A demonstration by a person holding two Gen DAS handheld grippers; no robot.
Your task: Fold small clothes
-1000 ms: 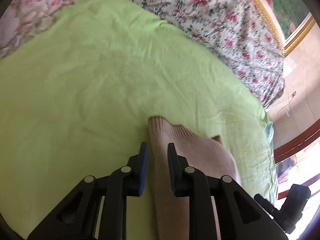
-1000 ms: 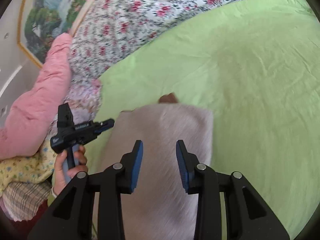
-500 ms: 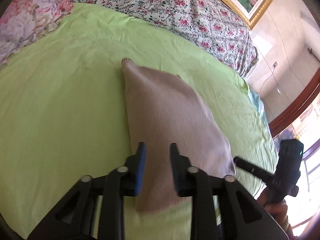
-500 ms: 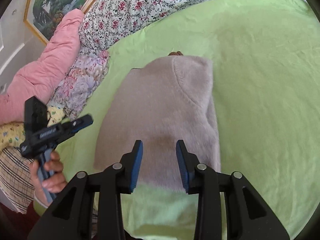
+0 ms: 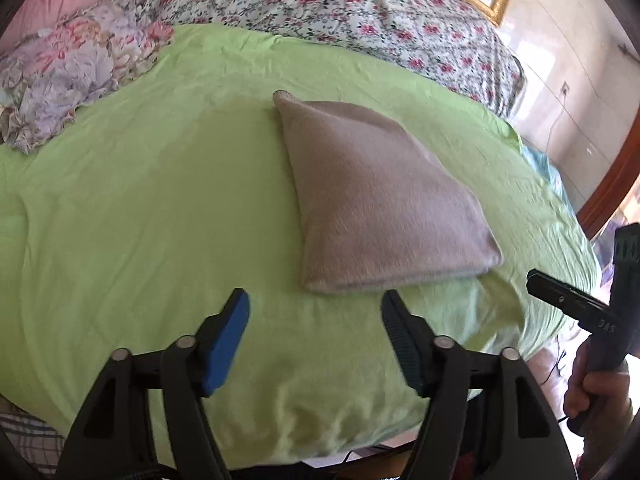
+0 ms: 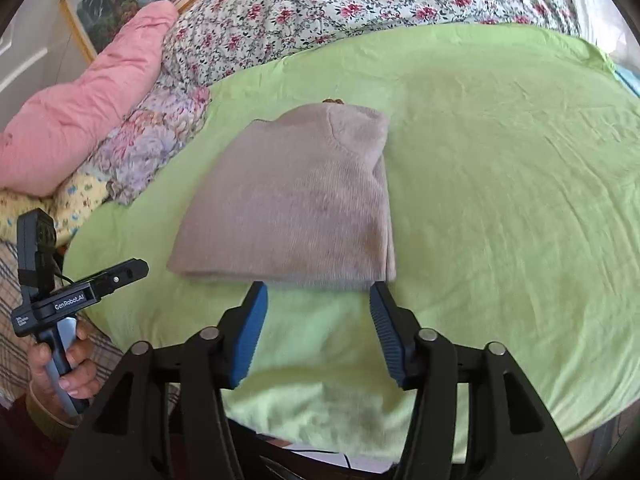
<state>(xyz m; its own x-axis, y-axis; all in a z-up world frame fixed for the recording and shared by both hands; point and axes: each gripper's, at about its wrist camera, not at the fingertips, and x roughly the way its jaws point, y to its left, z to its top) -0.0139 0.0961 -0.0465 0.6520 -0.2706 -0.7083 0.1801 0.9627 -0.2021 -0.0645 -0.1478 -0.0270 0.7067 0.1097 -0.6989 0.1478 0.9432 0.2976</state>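
I have the folded beige sweater lying flat on the green sheet of the bed, its thick folded edge turned toward me. My left hand-held gripper sits just short of that near edge, over bare sheet; its jaws have just been opening and now stand wide apart with nothing between them, the blue pads clear of the knit. My right hand-held gripper is also at the near edge of the sweater, toward its right corner; its jaws have likewise just been opening and hold nothing, though the fingertips look very close to the fold and I cannot tell whether they brush it. From the right wrist view I see the left hand gripping its handle off the bed's left side. Beyond the sheet lie a floral quilt, a pink pillow and a purple flowered cushion
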